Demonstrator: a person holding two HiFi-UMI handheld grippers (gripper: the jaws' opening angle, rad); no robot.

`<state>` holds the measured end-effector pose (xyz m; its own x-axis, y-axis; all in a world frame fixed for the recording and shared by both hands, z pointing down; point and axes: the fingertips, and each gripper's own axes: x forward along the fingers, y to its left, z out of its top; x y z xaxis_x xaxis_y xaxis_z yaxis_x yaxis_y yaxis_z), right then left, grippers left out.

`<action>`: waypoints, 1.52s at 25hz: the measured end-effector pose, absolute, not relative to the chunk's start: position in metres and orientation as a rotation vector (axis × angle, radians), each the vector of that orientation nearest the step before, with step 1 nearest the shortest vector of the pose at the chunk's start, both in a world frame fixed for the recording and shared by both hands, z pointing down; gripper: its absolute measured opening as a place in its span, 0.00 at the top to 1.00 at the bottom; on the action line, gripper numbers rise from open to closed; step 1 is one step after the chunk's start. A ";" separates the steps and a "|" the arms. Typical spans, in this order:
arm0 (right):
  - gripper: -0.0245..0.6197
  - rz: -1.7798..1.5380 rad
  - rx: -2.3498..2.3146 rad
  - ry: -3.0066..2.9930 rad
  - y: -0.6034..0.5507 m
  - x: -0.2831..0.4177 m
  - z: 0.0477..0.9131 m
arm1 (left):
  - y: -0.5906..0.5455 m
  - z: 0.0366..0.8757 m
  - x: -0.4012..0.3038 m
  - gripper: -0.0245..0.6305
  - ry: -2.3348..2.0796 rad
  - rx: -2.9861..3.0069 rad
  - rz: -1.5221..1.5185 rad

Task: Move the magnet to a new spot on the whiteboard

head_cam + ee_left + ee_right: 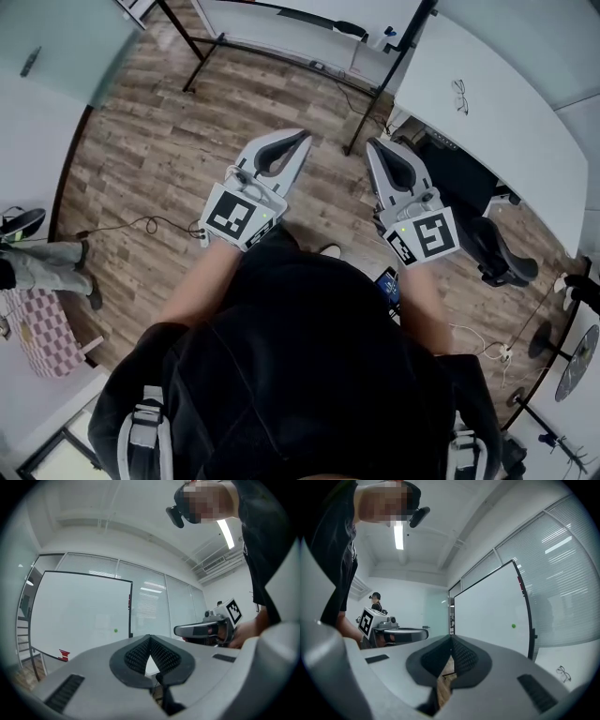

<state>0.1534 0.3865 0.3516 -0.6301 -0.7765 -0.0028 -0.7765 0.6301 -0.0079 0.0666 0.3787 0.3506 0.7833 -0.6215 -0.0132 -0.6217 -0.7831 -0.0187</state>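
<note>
Magnet (116, 630): a small green dot stuck on the whiteboard, in the lower part near its right edge; well apart from both claws.
Whiteboard (79, 616): large, white and dark-framed, standing upright in front of a glass wall with blinds. A small red item (64, 655) sits on its lower left edge; what it is cannot be made out.
Left claw (150, 638): tips pressed together with nothing pinched between them. It is held level, facing the whiteboard.
Right claw (451, 637): tips pressed together and holding nothing. It is held level, beside the left claw and apart from it; the green dot shows ahead and to its right.
Person (281, 375): seen from above in a dark top, forearms stretched forward, one tool in each hand.
Floor (141, 141): wood planks below both claws, with a thin cable (141, 223) lying on them at the left.
Surface (506, 122): white, at the right of the head view, with a pair of glasses (459, 96) lying on it.
</note>
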 end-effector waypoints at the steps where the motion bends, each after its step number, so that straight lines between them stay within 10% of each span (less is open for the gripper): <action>1: 0.96 -0.013 -1.356 2.830 0.379 0.148 0.352 | 0.371 0.351 0.063 0.96 1.015 -2.951 0.011; 38: 0.96 -0.068 -1.556 2.784 0.180 -0.015 0.354 | 0.157 0.344 -0.109 0.96 0.843 -3.031 0.066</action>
<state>-0.0149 0.1798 0.3536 -0.5229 -0.8500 0.0629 -0.8521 0.5232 -0.0134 -0.1092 0.1573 0.3435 0.8555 -0.5163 -0.0391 -0.5160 -0.8564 0.0163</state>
